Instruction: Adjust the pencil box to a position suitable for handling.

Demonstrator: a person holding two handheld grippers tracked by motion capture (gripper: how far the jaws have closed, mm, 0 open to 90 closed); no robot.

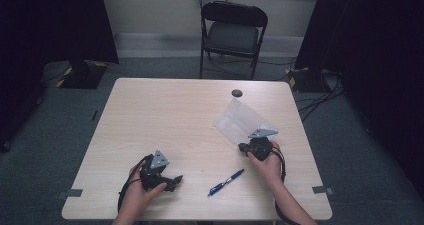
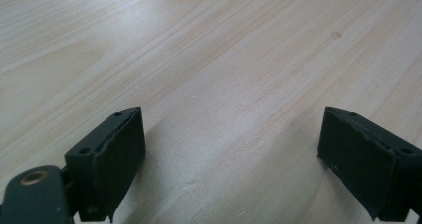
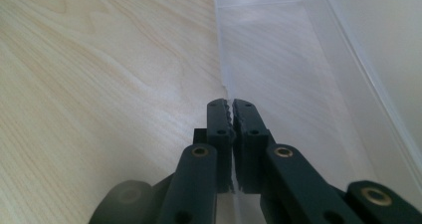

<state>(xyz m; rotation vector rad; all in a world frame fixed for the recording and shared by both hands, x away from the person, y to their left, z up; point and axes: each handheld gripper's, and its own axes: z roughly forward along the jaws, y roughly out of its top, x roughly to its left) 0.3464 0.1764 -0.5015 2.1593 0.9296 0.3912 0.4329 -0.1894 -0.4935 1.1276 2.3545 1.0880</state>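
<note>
The right hand-held gripper (image 3: 232, 109) is pinched on the near wall of the clear box (image 1: 240, 122) at the desk's (image 1: 150, 115) right, which may slip free, while the left hand-held gripper (image 2: 231, 159) gapes wide, empty.

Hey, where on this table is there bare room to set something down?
The table's whole left and far-left area is bare, from the left tool to the far edge. It is crowded at right: clear plastic case, right tool, blue pen and small dark disc.

Recording studio: black curtains (image 1: 55, 20), taped floor cables (image 1: 320, 92).
</note>
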